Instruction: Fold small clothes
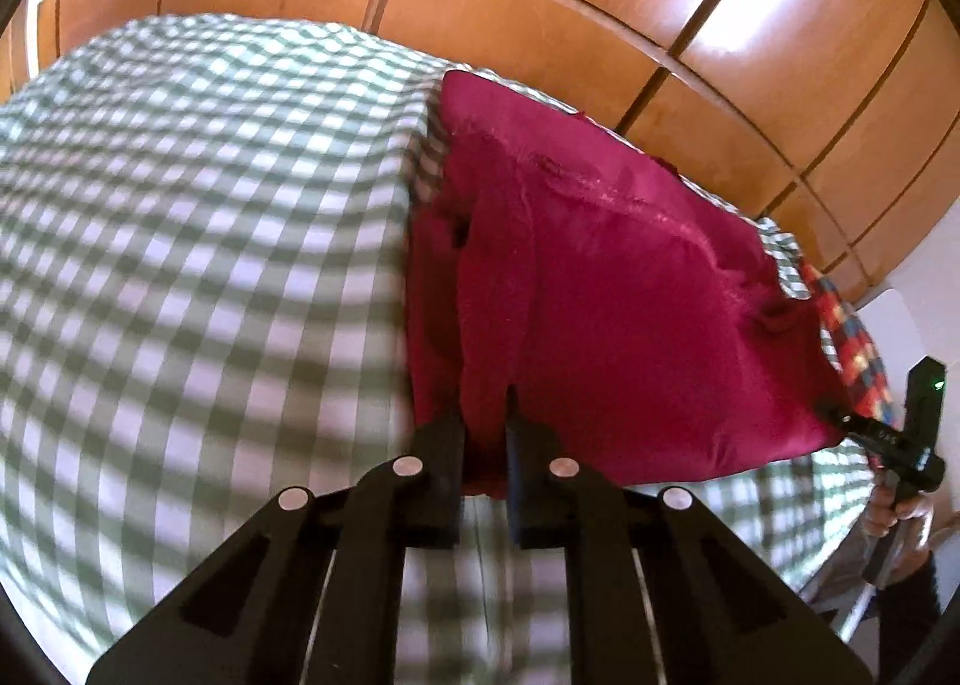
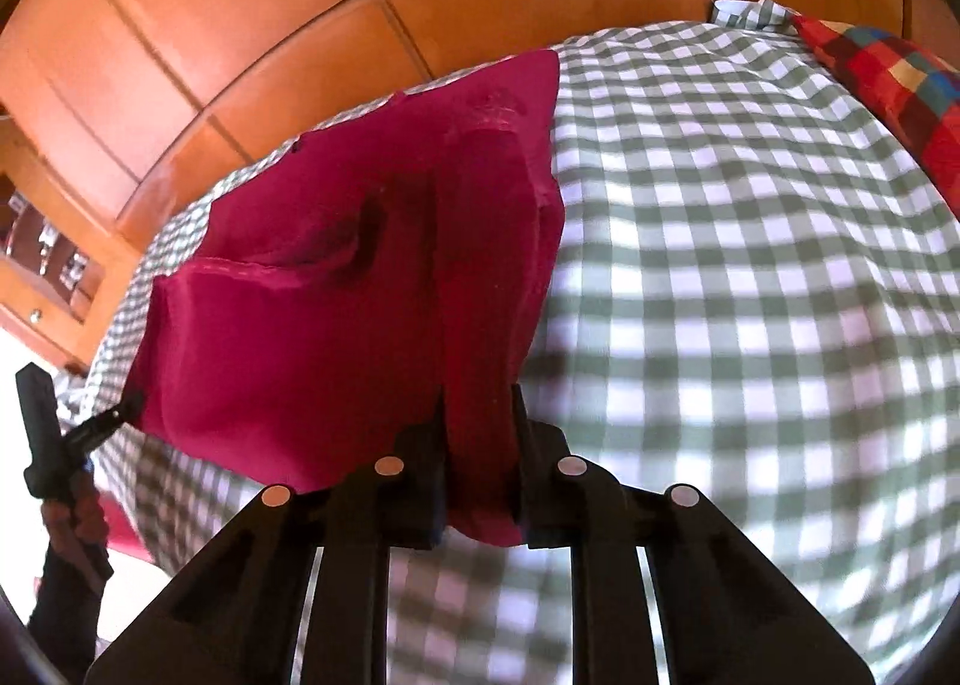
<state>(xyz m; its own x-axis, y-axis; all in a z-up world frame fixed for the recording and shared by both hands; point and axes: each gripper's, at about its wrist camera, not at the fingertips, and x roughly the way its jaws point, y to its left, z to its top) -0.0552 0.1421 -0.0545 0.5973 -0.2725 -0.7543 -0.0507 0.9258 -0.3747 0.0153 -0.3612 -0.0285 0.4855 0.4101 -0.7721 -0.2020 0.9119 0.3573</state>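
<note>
Your left gripper [image 1: 485, 439] clamped on crimson fabric garment [image 1: 600, 277], your right gripper [image 2: 480, 445] clamped on its other corner, green-white checked bedspread [image 1: 198, 265] beneath.

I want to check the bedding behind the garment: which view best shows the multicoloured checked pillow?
Right wrist view: the multicoloured checked pillow lies unobstructed at upper right. Left wrist view shows only a sliver behind the crimson garment.

Both wrist views closely share the red garment [image 1: 600, 289].
</note>
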